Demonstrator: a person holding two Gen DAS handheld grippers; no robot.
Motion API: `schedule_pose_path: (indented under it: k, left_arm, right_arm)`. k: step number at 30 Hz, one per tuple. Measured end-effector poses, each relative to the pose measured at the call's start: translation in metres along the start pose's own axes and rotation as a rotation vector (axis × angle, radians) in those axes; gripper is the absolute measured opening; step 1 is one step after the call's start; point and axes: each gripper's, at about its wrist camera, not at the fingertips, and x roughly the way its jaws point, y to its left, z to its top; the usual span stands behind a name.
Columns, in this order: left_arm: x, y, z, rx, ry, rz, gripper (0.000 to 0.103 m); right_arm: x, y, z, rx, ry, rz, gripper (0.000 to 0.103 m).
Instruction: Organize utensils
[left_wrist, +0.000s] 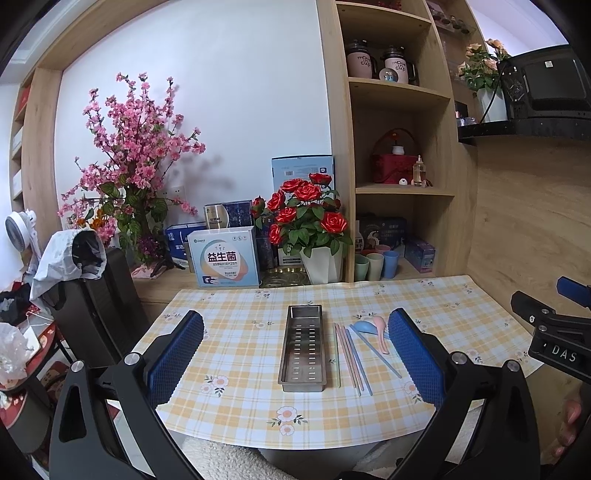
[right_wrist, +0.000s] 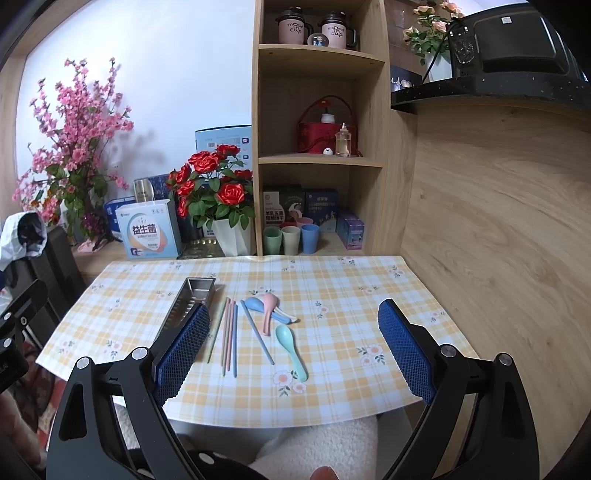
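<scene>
Both my left gripper (left_wrist: 295, 354) and right gripper (right_wrist: 293, 347) hover spread and empty; the chopsticks (right_wrist: 229, 336) lie lengthwise just right of the steel tray (left_wrist: 303, 349), nearer my right.

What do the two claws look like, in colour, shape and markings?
The left claw and the right claw look alike: black angular frames with silver round bolts, and two flat fingers with blue, grid-textured pads. The left view shows white letters "DAS" on the right tool's black body.
</scene>
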Motion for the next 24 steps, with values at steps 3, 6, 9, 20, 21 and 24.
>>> schedule_pose_path:
  k: [3,6,9,20,21,24]
  left_arm:
    - [-0.0009,0.0013,0.0001,-0.001,0.000,0.003,0.098]
    - [-0.0008,0.0019,-0.0004,-0.002,0.001,0.004,0.098]
    - [-0.0007,0.0022,-0.0012,-0.001,0.001,0.003,0.098]
    - [0.0002,0.0068,-0.0038,-0.011,0.005,0.008,0.098]
    - [0.0002,0.0061,-0.0035,-0.011,0.005,0.007,0.098]
    - [0.0004,0.0046,-0.0042,-0.006,0.007,0.006,0.098]
  right_arm:
    - [0.0004,-0.0005,0.0007,0.000,0.003,0.001,0.090]
    - [0.0004,-0.0004,0.0001,0.001,0.002,0.001,0.090]
    - [0.0006,-0.0004,-0.0002,0.001,0.003,0.001,0.090]
    - [-0.0027,-0.0020,0.0003,0.006,0.001,0.002,0.090]
    - [-0.0026,-0.0020,0.0000,0.006,0.002,0.003,0.090]
    - [-0.0027,-0.0030,-0.0002,0.006,0.005,0.003,0.090]
